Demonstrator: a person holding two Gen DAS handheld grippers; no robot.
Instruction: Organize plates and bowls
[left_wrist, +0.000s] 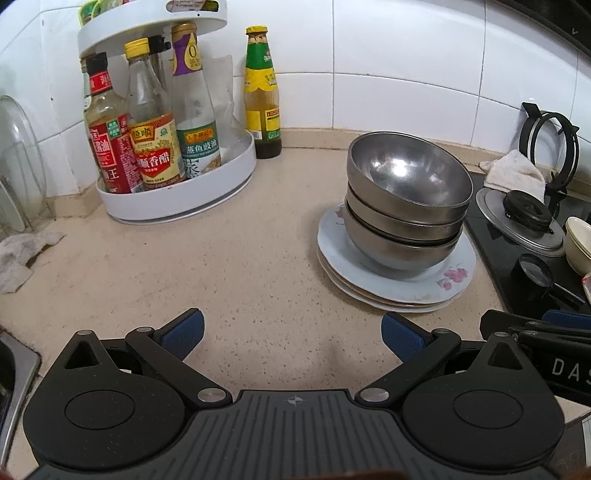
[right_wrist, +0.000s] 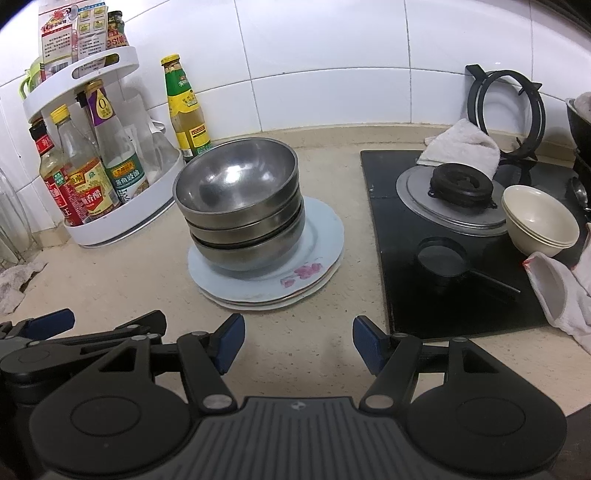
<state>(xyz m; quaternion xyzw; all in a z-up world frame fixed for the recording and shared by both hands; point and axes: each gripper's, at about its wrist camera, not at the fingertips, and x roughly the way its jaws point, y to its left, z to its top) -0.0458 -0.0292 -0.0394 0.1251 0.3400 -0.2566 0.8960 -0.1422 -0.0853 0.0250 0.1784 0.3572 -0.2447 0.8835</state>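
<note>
Right wrist view | steel bowls (right_wrist: 240, 206) nested on plates (right_wrist: 321, 236), left of stove (right_wrist: 406, 258) | ahead of right gripper (right_wrist: 298, 341), nearer; left gripper (left_wrist: 291, 334) farther | both agape, empty

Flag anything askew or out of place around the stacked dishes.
The metal bowls sit off-centre on the plate stack, and the top bowl tilts. The plates are not squared up; lower rims stick out. Cream bowls lie tipped on the stove, away from the stack.
</note>
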